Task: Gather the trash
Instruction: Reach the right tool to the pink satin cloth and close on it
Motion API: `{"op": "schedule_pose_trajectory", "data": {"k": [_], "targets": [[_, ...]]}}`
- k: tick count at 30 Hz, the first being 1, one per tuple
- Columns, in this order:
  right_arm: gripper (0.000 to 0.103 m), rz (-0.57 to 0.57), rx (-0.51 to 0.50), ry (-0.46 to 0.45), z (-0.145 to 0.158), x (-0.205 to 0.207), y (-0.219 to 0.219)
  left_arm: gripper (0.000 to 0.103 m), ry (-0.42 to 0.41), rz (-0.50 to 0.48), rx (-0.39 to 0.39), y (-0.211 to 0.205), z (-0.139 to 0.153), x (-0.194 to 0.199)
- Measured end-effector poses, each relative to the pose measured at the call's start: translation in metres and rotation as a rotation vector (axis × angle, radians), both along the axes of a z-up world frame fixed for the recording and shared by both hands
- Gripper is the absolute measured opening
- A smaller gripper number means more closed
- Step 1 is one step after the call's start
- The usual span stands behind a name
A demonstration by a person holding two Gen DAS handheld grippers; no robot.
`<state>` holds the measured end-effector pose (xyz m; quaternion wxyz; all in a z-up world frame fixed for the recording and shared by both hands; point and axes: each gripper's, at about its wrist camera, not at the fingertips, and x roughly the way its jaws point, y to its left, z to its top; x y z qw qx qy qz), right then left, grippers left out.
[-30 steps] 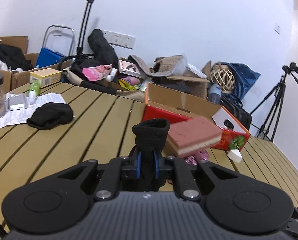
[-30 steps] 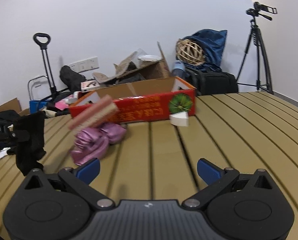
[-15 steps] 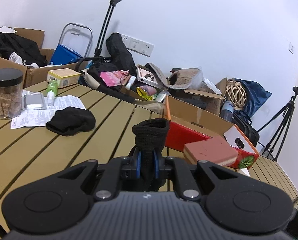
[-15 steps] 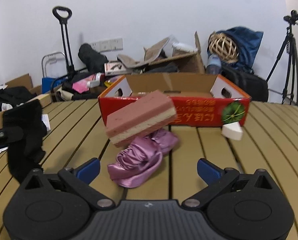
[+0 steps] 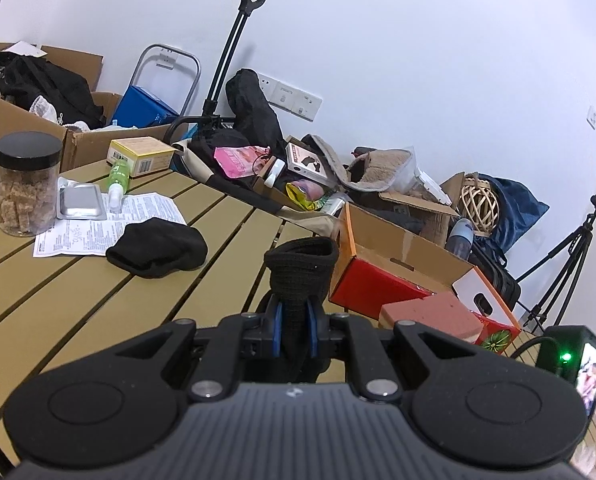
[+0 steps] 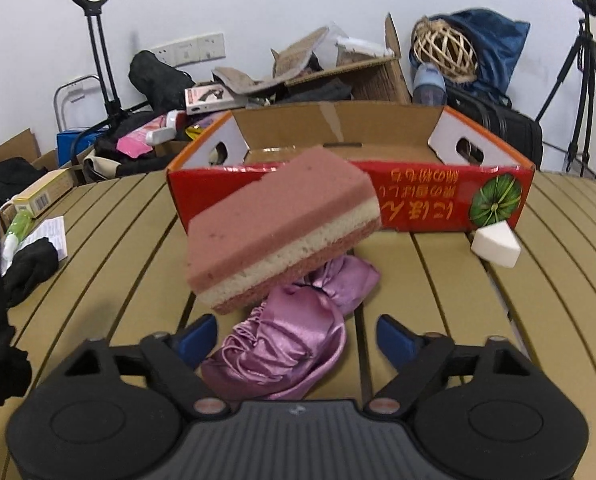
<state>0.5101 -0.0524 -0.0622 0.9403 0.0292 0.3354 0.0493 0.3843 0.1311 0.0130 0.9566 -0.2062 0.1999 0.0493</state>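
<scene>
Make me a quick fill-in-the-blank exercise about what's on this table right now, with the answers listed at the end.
1. The left gripper is shut on a black ___.
2. The layered sponge leans on a crumpled ___ satin cloth.
3. The red box on the table has a ___ fruit printed on its front.
4. The jar has a ___ lid.

Missing words: sock; purple; green; black

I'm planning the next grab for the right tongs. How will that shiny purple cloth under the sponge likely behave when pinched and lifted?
The purple cloth is crumpled in loose folds, so it will probably hang limp. Its satin sheen suggests it may slip between the pads. The sponge rests partly on it and may tip or slide off as it lifts.
</scene>
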Motion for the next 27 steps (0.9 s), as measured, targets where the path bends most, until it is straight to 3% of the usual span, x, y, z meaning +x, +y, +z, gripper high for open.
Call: {"op": "schedule_pose_trajectory", "data": {"k": [5,8,13,27], "targets": [[0.071,-0.022,0.02,0.014,-0.007,0.004,-0.003,0.013,-0.004,0.001,-0.013,0.002,0.001,0.0],[0.045,-0.021,0.026,0.001,-0.004,0.001,-0.003,0.013,-0.01,0.0,-0.014,0.002,0.002,-0.002],[0.032,-0.02,-0.003,-0.027,0.005,-0.008,-0.002,0.013,-0.017,0.003,-0.02,0.004,0.003,-0.004],[0.026,-0.042,-0.017,-0.155,0.06,-0.065,-0.047,0.013,-0.038,-0.01,-0.039,0.01,0.008,-0.017]]}}
